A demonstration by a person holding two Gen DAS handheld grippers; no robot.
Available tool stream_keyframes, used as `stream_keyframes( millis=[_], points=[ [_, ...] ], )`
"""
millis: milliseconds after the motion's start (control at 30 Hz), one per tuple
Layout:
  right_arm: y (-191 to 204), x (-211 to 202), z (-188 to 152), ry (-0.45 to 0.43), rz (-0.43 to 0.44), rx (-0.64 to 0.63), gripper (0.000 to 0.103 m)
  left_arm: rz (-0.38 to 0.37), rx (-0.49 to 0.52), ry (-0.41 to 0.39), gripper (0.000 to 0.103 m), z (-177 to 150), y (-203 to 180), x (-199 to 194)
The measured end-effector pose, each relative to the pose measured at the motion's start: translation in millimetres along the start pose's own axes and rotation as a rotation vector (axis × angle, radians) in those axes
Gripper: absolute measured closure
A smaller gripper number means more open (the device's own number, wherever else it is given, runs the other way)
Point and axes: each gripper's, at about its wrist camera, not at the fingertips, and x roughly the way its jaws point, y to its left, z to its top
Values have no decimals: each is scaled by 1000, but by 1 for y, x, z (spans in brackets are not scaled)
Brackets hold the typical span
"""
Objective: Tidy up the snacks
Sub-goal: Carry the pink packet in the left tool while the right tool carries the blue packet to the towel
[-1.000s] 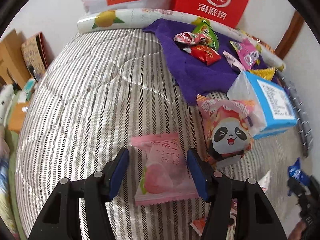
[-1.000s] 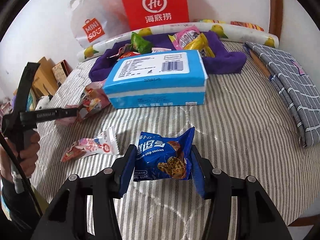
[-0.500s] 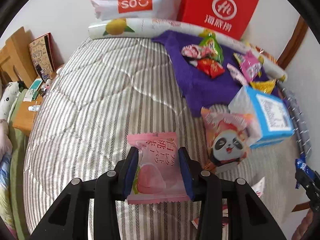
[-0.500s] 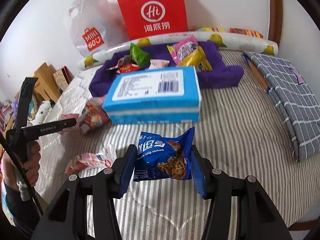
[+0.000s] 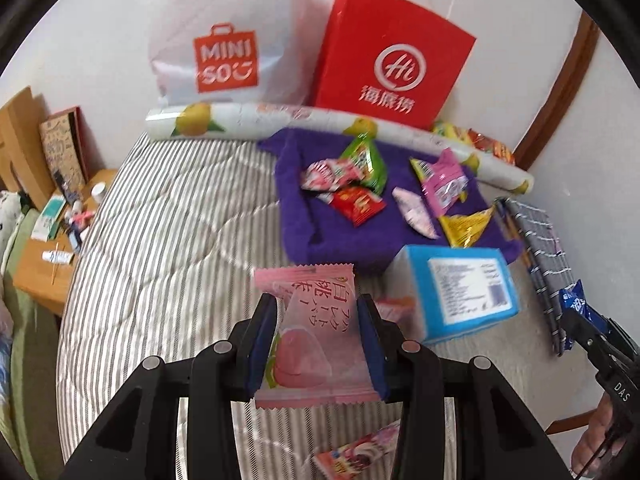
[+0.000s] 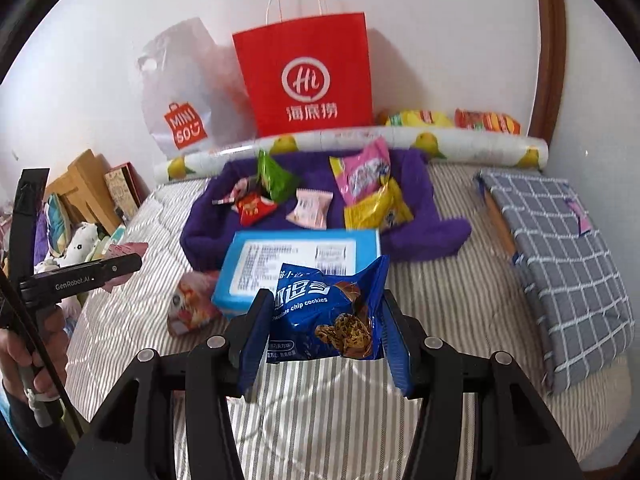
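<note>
my left tongs (image 5: 317, 344) are pinched on a pink peach-print snack packet (image 5: 310, 332), both blue pads pressing its sides, and it hangs lifted above the striped bed cover (image 5: 168, 240). my right tongs (image 6: 325, 332) are clamped on a blue chocolate chip cookie packet (image 6: 328, 312), also held up off the bed (its lower edge looks clear of the stripes). ahead of both lies a blue-edged box (image 6: 298, 264) with a white label, just in front of a purple towel (image 5: 344, 236). on the towel sit a green packet (image 5: 366, 160), a red packet (image 5: 358, 204), a pink packet with yellow trim (image 5: 442, 180), a yellow packet (image 5: 466, 228) and a pale pink wrapped sweet (image 6: 310, 208). a panda-print packet (image 6: 190, 308) lies on the bed just left of the box, touching it as far as i can tell. behind the towel a lemon-print roll (image 6: 360, 140) runs along the wall, with a red paper bag (image 6: 308, 76) and a white miniso bag (image 5: 224, 48) standing against the wall. a folded grey checked cloth (image 6: 560, 248) lies to the right.
</note>
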Motion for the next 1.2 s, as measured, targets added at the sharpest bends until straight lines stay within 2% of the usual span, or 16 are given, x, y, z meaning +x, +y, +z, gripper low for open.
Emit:
stream_keyframes(
  millis=[267,667,933,1200],
  points=[
    [-9,5,31,-12,20,5,51,-25,14,-24,64,30,-20,-3],
    [-4,26,101,-62,59,-69,51,-32,13,-54,64,83,-32,5],
    [-9,51,141,-59,97,-61,51,-32,9,-61,64,118,-39,26],
    [-17,81,161,-32,114,-34,51,-45,0,-43,64,138,-44,54]
  ],
)
